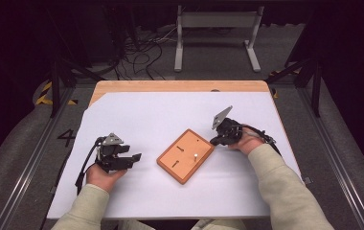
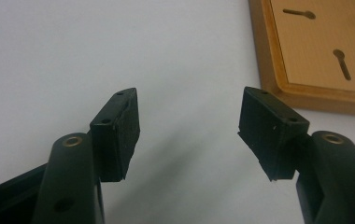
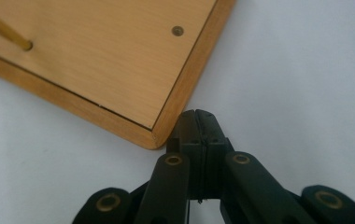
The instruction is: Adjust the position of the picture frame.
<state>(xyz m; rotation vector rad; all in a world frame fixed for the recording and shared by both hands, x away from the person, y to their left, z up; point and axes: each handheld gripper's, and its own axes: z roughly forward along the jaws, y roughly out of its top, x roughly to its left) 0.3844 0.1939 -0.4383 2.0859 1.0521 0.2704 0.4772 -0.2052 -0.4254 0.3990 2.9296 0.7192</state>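
Note:
A square wooden board [image 1: 186, 155] with keyhole slots lies turned cornerwise mid-table. A short upright peg [image 1: 195, 155] stands in it. My left gripper [image 1: 134, 157] rests on the sheet left of the board and points at it, jaws open, with only bare paper between them [image 2: 189, 126]. The board's edge [image 2: 306, 91] lies just beyond its right jaw. My right gripper [image 1: 214, 140] is shut with nothing in it. Its tips [image 3: 197, 123] sit right against the board's corner [image 3: 159, 135]. A slim wooden peg [image 3: 3, 30] and a small metal screw head [image 3: 178, 31] show on the board.
A white sheet [image 1: 137, 110] covers the table, with a strip of bare wood [image 1: 180, 86] along the far edge. Beyond the table are floor cables [image 1: 142, 55] and a white metal stand [image 1: 216, 28]. Dark rails run along both sides.

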